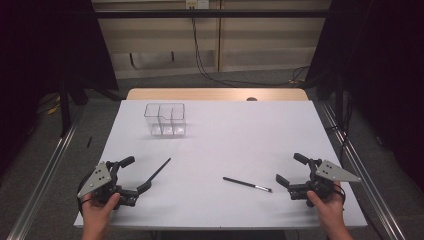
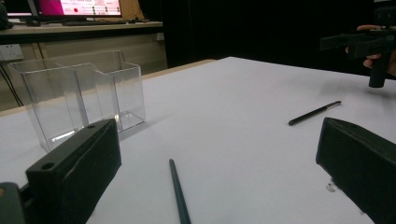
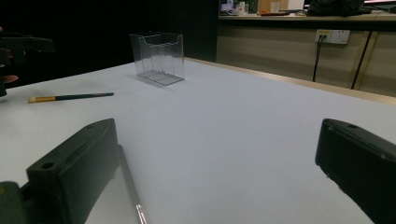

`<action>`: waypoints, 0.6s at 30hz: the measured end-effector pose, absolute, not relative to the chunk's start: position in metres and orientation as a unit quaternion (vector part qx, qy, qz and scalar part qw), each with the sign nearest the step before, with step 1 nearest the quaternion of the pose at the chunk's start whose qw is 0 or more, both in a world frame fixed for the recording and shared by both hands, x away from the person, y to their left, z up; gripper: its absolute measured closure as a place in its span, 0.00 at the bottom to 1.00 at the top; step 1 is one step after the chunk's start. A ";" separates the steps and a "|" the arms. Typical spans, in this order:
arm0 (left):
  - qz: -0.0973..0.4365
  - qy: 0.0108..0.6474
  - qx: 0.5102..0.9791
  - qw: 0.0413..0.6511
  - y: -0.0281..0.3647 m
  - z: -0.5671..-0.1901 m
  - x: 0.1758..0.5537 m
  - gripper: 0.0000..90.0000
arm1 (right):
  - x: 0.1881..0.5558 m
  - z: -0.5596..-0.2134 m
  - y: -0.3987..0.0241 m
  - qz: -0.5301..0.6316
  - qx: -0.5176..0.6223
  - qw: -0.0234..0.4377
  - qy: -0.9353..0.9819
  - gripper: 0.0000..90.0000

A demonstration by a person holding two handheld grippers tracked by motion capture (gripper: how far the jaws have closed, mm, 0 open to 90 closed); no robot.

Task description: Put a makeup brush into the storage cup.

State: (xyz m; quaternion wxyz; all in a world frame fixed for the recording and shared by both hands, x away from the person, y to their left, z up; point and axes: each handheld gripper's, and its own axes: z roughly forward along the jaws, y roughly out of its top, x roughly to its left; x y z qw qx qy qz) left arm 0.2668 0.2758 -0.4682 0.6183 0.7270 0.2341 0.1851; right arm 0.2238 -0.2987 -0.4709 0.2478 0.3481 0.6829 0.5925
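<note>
Two thin dark brushes lie on the white table (image 1: 220, 145). One brush (image 1: 159, 170) (image 2: 177, 193) lies just ahead of my left gripper (image 1: 136, 174) (image 2: 217, 140), its near end between the wide-apart jaws, which do not press on it. The other brush (image 1: 247, 184) (image 3: 130, 186) lies left of my right gripper (image 1: 291, 169) (image 3: 217, 140), beside that view's left jaw; this gripper is open and holds nothing. A clear plastic compartment holder (image 1: 165, 120) (image 2: 79, 98) (image 3: 159, 56) stands upright at the far left of the table.
A person's hands hold both grippers at the table's near edge. Metal rails run along the floor on both sides. A wall with cables and a socket stands beyond the far edge.
</note>
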 end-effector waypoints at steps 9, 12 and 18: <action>0.184 0.236 0.739 0.604 0.274 -0.469 0.265 0.00 | 0.225 -0.468 -0.297 0.594 0.343 0.254 0.682 0.00; 0.185 0.237 0.737 0.605 0.273 -0.468 0.268 0.00 | 0.226 -0.468 -0.296 0.595 0.340 0.253 0.683 0.00; 0.185 0.235 0.736 0.607 0.264 -0.465 0.279 0.00 | 0.222 -0.469 -0.296 0.592 0.337 0.250 0.688 0.00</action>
